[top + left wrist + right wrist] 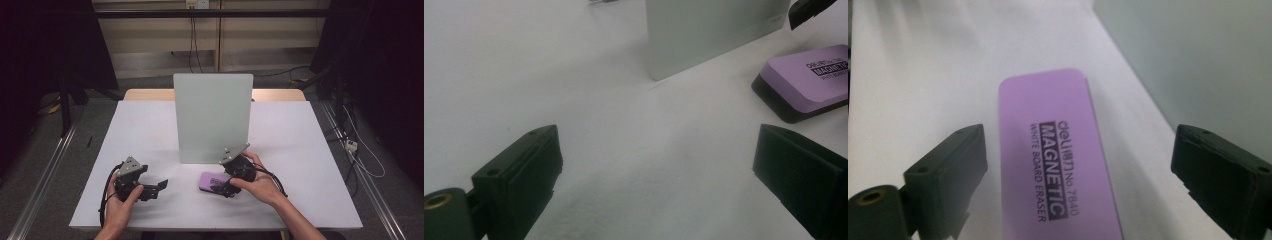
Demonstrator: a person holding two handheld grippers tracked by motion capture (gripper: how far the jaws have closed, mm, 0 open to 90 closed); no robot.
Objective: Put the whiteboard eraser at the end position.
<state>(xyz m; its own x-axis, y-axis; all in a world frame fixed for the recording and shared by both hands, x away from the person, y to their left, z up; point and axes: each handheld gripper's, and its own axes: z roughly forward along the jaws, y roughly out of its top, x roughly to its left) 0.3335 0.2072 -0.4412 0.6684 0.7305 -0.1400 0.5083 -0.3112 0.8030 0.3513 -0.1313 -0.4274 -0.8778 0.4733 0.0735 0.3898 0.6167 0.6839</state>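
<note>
Light, stiff purple eraser (1055, 155), right tool (1075, 170) wide over it, grip long sides; left tool (656, 175) wide, idle.

Your left gripper (656, 175): jaws spread wide over bare table.
Between your jaws lies only the white table (574, 75). The purple eraser (806, 80), black-based and printed "MAGNETIC", sits flat at upper right, clear of both jaws. A pale upright board (709, 30) stands behind it. The other gripper's tip (806, 11) shows top right.
</note>
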